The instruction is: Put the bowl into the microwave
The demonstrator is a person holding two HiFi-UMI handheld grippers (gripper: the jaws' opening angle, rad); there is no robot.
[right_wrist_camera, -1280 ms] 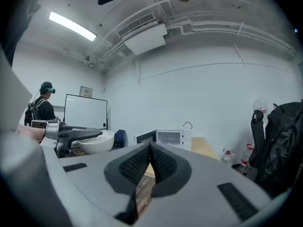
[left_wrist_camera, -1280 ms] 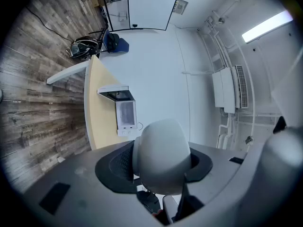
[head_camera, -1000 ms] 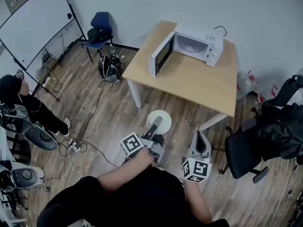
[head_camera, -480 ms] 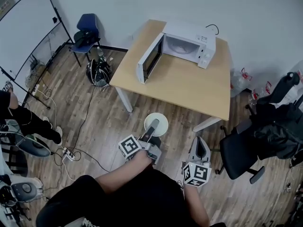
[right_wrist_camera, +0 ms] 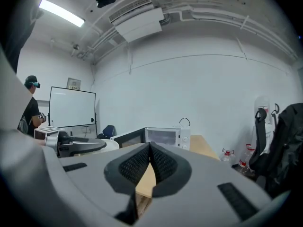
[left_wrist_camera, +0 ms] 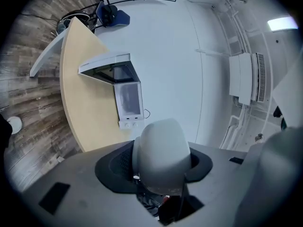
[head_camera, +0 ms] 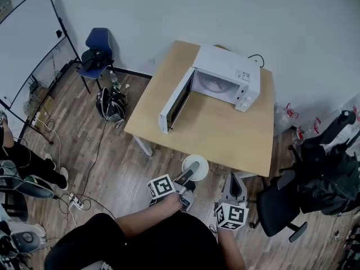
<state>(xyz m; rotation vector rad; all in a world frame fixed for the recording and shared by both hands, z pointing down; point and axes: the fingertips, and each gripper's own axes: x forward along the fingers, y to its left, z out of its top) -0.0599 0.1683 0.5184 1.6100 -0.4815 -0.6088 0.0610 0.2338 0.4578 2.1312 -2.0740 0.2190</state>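
Note:
In the head view a white bowl [head_camera: 186,164] hangs just in front of the wooden table's [head_camera: 225,134] near edge, with my left gripper [head_camera: 193,168] shut on its rim. The left gripper view shows the bowl [left_wrist_camera: 161,150] clamped on edge between the jaws. The white microwave [head_camera: 228,77] stands at the back of the table, its door [head_camera: 173,103] swung wide open to the left. It also shows as the microwave [left_wrist_camera: 124,86] in the left gripper view and the microwave [right_wrist_camera: 163,137] in the right. My right gripper [head_camera: 234,177] is shut and empty, to the right of the bowl.
A black office chair [head_camera: 281,207] piled with dark clothing stands right of the table. A blue chair [head_camera: 97,48], a bag [head_camera: 111,104] and cables lie on the wooden floor to the left. A whiteboard [head_camera: 28,35] leans far left. Bottles [head_camera: 289,112] sit by the wall.
Both grippers have moved toward the table, the left one carrying the bowl. The bowl has gone from over the floor to the table's near edge; the microwave looks nearer.

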